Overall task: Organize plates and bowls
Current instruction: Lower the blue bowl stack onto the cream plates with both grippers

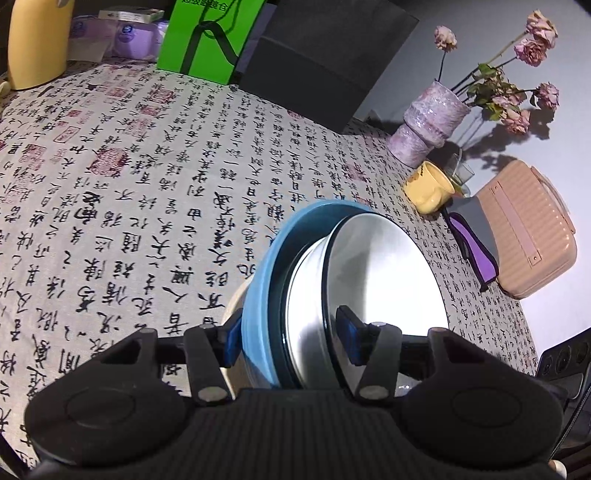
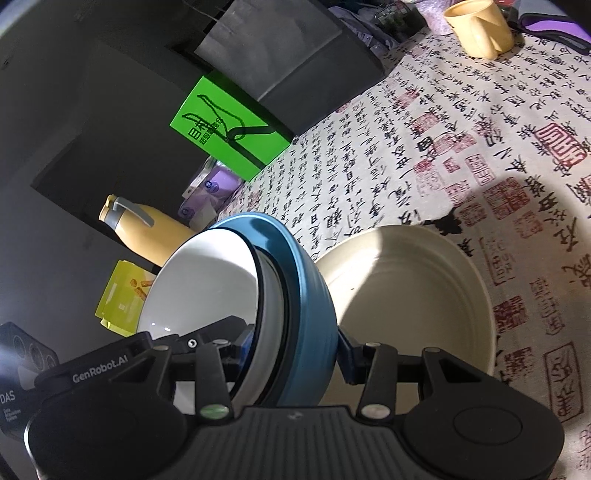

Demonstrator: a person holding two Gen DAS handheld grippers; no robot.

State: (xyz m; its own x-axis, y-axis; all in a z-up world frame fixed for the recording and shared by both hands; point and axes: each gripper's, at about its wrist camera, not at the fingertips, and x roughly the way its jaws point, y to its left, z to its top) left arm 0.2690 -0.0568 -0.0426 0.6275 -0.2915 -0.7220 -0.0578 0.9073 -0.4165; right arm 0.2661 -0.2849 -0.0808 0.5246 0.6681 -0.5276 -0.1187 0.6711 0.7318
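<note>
Both grippers clamp the same nested stack from opposite sides, which explains why it rides tipped on edge above the counter [image 1: 147, 155]: two grips share the weight and keep the inner piece from sliding out. The left gripper [image 1: 291, 343] has its jaws closed narrow across the rim, one pad against the blue bowl [image 1: 258, 295] outside, the other on the white bowl [image 1: 388, 273] inside. The right gripper [image 2: 291, 354] holds likewise, its jaws pinching the stack's rim through the blue wall.

Taking the stack as the landmark: a cream bowl [image 2: 406, 295] sits just beside it on the cloth, low and upright, most likely the base the stack is meant to drop into, since it is wider. Well beyond the stack stand a yellow mug [image 1: 428, 188], a vase of dried roses [image 1: 432, 122] and a pink case [image 1: 528, 236]; far to the other side are a green box [image 1: 210, 33] and a yellow flask [image 2: 147, 229].

Count: three bowls in sight, namely one blue, one white nested in it and one cream. A dark ring shows between the nested pair; whether that is another dish I cannot tell. One mug, no flat plates visible.
</note>
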